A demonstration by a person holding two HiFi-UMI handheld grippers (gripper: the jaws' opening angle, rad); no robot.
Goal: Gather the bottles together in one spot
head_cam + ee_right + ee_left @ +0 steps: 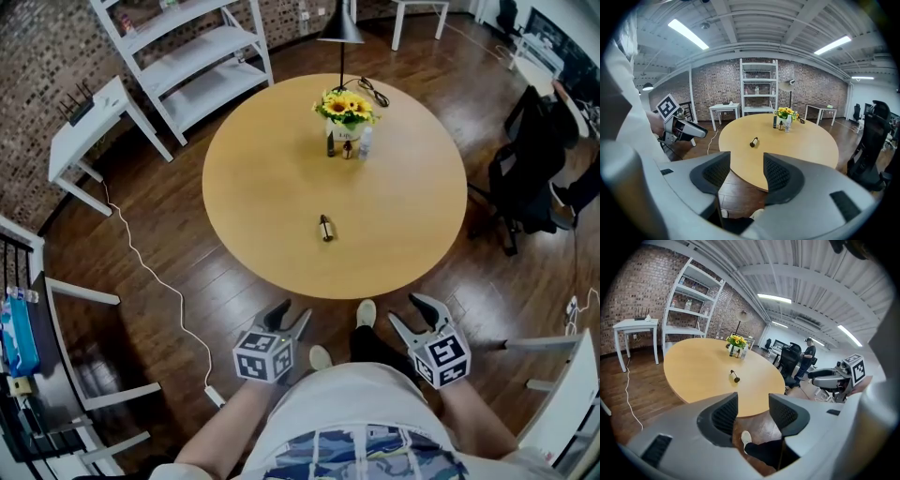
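Our left gripper point(292, 311) and right gripper point(405, 309) both stand open and empty. We should take the lone bottle point(326, 227), lying well short of the flower vase point(347, 117), squarely across its middle so it does not roll away.

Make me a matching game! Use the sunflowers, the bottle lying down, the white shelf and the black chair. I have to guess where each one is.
Things:
1. sunflowers
2. lying bottle
3. white shelf
4. black chair

Places:
A. off to the right of the table
B. alone near the middle of the table
C. against the brick wall
D. near the table's far edge, with the standing bottles

Pairs: 1-D, 2-B, 3-C, 4-A
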